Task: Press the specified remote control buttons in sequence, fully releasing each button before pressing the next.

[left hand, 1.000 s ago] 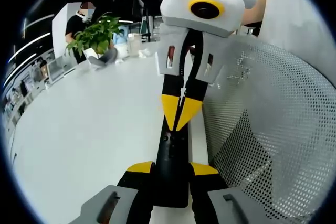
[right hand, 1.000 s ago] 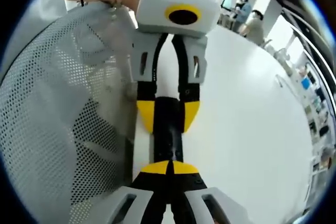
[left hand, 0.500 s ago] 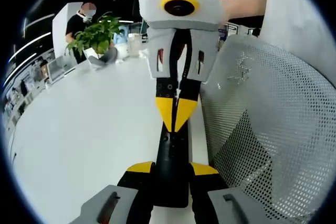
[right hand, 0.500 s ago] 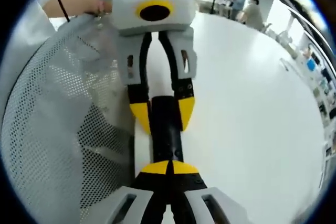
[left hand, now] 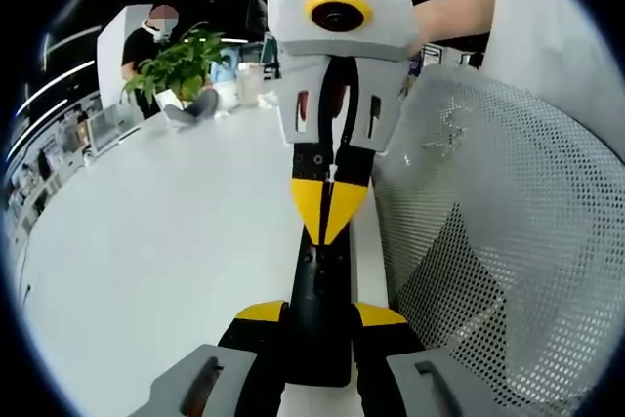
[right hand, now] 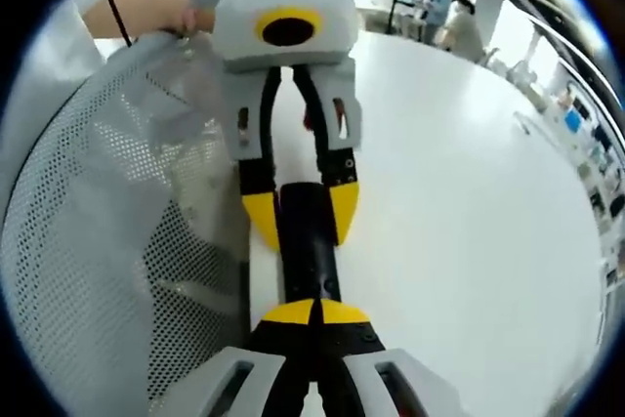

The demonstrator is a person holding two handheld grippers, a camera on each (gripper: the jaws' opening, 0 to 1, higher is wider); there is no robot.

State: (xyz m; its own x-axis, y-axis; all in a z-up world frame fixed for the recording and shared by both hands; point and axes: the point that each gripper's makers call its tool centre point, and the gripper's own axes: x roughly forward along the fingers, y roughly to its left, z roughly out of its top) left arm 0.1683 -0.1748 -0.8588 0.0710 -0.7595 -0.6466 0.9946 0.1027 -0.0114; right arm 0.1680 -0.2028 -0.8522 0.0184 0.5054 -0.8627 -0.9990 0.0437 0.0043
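Note:
A black remote control (left hand: 320, 324) lies lengthwise on the white table (left hand: 166, 241). My left gripper (left hand: 320, 312) is shut on its near end, one yellow pad on each long side. My right gripper (left hand: 327, 227) comes down from the top of the left gripper view, shut, with its yellow tips together in a point at the remote's far end. I cannot tell whether the tips touch it. In the right gripper view the right gripper (right hand: 314, 312) is shut over the remote control (right hand: 308, 251), and the left gripper (right hand: 301, 217) clamps the remote's other end.
A white mesh chair back (left hand: 488, 241) stands close along one side of the remote, also seen as a mesh chair back (right hand: 107, 222). A potted plant (left hand: 181, 61) and a person (left hand: 146, 41) are at the table's far end. A hand (right hand: 146, 12) holds the left gripper.
The right gripper has swung from a rightward tilt to stand straighter over the remote, its shut tips staying at the far end. The left gripper keeps its hold.

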